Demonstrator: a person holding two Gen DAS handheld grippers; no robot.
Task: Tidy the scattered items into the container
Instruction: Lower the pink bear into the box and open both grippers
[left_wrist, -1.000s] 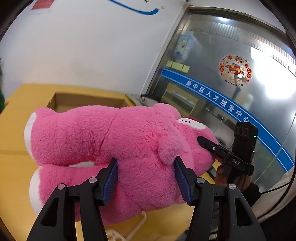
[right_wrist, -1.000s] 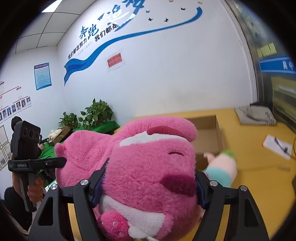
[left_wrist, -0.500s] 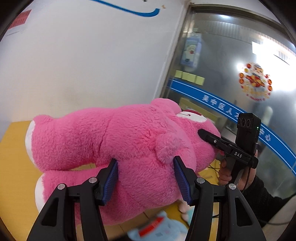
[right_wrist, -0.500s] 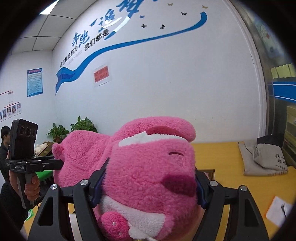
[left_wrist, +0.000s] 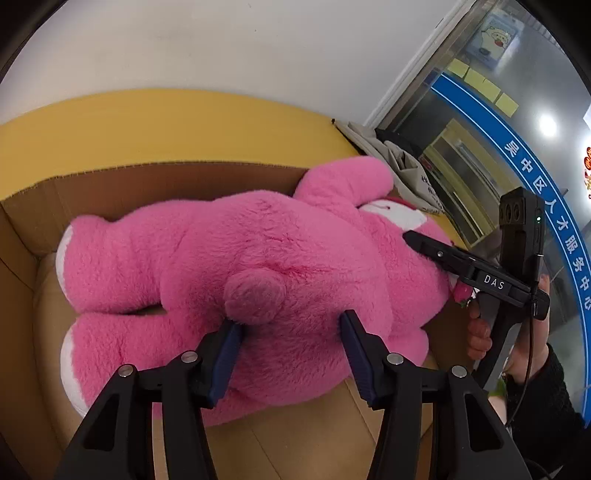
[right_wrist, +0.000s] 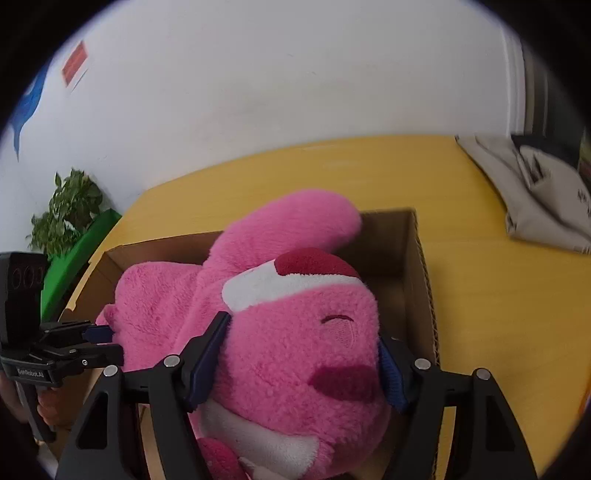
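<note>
Nearest, the left gripper (left_wrist: 291, 350) clamps the pink plush bear's (left_wrist: 240, 266) rump while the right gripper (right_wrist: 303, 358) clamps its head, the bear inside the cardboard box (right_wrist: 421, 258) on a yellow table (right_wrist: 480, 295). Beyond lie a grey bag (right_wrist: 535, 195), a potted plant (right_wrist: 66, 214) and a white wall (right_wrist: 277, 81).

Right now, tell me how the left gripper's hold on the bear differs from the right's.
The left gripper clamps the bear low on its back, just under the tail; the right gripper clamps its head, across the face. The left's pads sink into body fur, while the right's pads press the cheeks beside the muzzle. Both are shut on the bear and hold it in the box.
</note>
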